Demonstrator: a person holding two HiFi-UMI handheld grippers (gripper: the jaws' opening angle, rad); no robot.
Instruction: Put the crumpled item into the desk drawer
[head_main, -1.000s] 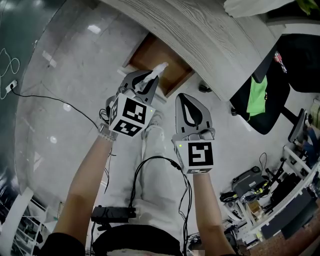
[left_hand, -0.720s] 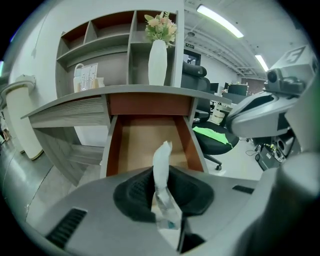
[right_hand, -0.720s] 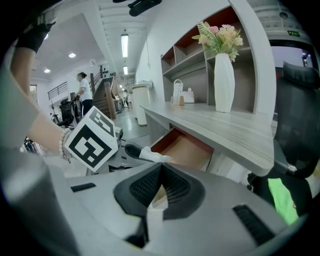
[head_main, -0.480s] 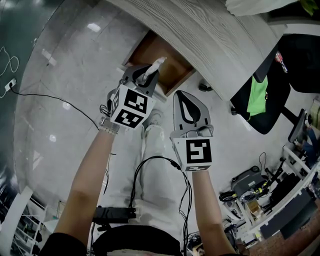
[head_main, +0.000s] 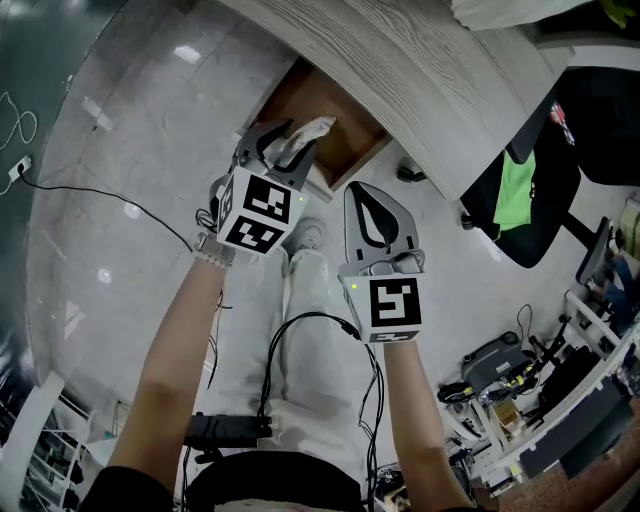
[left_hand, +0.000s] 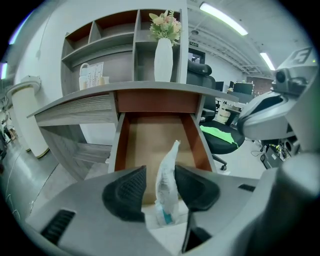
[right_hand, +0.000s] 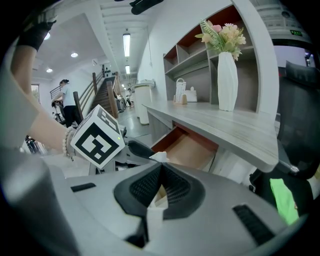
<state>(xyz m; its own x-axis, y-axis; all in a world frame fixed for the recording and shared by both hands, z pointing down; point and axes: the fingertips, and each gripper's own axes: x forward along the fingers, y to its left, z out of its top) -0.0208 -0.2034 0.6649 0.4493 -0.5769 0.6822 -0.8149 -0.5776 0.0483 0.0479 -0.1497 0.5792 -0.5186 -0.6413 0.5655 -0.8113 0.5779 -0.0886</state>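
The crumpled item (left_hand: 167, 182), a white wrapper with some blue print, stands upright between the pads of my left gripper (left_hand: 160, 192). Those jaws have just been opening and are now open, with a gap beside the left pad (left_hand: 125, 192). The gripper hangs over the front edge of the pulled-out desk drawer (left_hand: 150, 142), whose brown bottom is bare. From the head view the wrapper (head_main: 311, 129) leans out of the left gripper (head_main: 280, 150) over the drawer (head_main: 335, 115). My right gripper (head_main: 372, 200) is shut, holds nothing, and sits right of the left one, short of the drawer.
The grey wooden desk (head_main: 420, 70) overhangs the drawer. A white vase with flowers (left_hand: 163, 55) stands on it below the shelves. An office chair with a green cloth (head_main: 520, 195) is to the right. A cable (head_main: 100, 200) runs over the glossy floor at left.
The left jaws have spread apart and the wrapper, pinched before, now stands loose between them and tips toward the drawer. The left gripper edged toward the drawer. The right gripper kept still.
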